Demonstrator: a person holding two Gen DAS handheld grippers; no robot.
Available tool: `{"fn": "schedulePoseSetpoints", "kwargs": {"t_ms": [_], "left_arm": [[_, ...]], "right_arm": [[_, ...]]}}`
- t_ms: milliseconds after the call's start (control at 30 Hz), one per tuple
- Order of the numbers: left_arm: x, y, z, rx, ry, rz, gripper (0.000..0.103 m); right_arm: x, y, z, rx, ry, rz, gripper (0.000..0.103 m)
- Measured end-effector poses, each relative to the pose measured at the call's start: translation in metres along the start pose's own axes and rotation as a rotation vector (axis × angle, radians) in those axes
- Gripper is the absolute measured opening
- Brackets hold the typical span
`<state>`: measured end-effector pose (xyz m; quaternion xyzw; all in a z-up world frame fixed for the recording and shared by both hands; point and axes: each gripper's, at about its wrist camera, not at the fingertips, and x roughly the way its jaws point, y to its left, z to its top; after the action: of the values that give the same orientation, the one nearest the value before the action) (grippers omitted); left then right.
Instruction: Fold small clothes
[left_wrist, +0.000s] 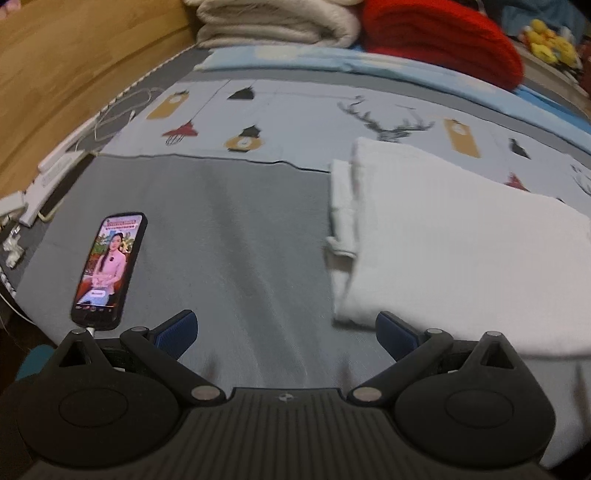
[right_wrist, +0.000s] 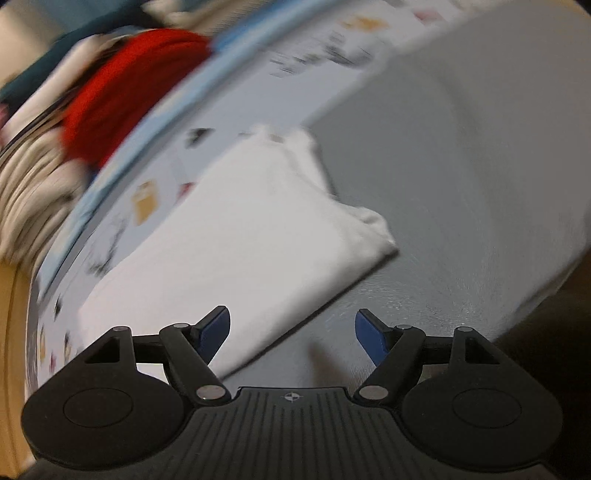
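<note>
Your white garment (left_wrist: 461, 251) lies on the grey bed cover (left_wrist: 229, 240), right of the phone (left_wrist: 109, 266), already doubled over with layered edges showing at its left side. Your left gripper (left_wrist: 286, 332) and right gripper (right_wrist: 291, 332) both gape wide and empty near its near edge, so I'd judge at least one more fold remains.

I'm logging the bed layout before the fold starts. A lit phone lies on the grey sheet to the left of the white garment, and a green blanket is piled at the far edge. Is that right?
One detail is off: the blanket piled at the far edge is red, not green, as the left wrist view shows. The lit phone does lie on the grey sheet, left of the white garment.
</note>
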<state>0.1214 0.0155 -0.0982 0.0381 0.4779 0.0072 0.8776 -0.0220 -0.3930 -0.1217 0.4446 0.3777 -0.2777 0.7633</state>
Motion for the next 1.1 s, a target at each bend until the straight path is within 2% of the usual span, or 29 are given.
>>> {"fn": "schedulePoseSetpoints", "kwargs": {"t_ms": [133,233,267,300,333,367,467,533,633,733,833,933,1033,1100], "left_arm": [[0.034,0.010,0.014,-0.037,0.033,0.038,0.103],[0.056,0.021,0.021,-0.074,0.068,0.066,0.103],[0.062,0.025,0.023,-0.093,0.084,0.070,0.103],[0.068,0.028,0.024,-0.108,0.096,0.072,0.103],[0.073,0.031,0.026,-0.121,0.108,0.078,0.103],[0.077,0.034,0.028,-0.132,0.116,0.085,0.103],[0.086,0.038,0.033,-0.139,0.123,0.101,0.103],[0.091,0.040,0.035,-0.139,0.129,0.110,0.103],[0.097,0.042,0.037,-0.146,0.148,0.107,0.103],[0.098,0.044,0.036,-0.151,0.162,0.087,0.103],[0.096,0.046,0.036,-0.159,0.166,0.069,0.103],[0.093,0.046,0.036,-0.165,0.169,0.048,0.103],[0.089,0.048,0.036,-0.157,0.157,0.037,0.103],[0.087,0.050,0.035,-0.159,0.148,0.042,0.103]], "right_arm": [[0.041,-0.019,0.019,0.199,0.016,-0.027,0.076],[0.059,-0.021,0.029,0.221,-0.014,-0.053,0.078],[0.063,-0.020,0.030,0.227,-0.020,-0.046,0.084],[0.064,-0.017,0.030,0.219,-0.035,-0.034,0.080],[0.063,-0.013,0.032,0.177,-0.055,-0.026,0.032],[0.063,-0.009,0.033,0.125,-0.059,-0.009,0.005],[0.051,-0.001,0.038,0.082,-0.115,0.015,0.008],[0.042,0.000,0.044,0.073,-0.147,-0.022,0.007],[0.038,-0.002,0.057,0.075,-0.205,-0.129,0.007],[0.039,0.001,0.064,0.028,-0.201,-0.174,0.007],[0.028,0.032,0.056,-0.128,-0.254,-0.186,0.007],[0.017,0.095,0.029,-0.422,-0.329,-0.130,0.007],[0.007,0.169,-0.015,-0.774,-0.375,0.000,0.007],[0.003,0.209,-0.058,-1.026,-0.378,0.128,0.007]]}}
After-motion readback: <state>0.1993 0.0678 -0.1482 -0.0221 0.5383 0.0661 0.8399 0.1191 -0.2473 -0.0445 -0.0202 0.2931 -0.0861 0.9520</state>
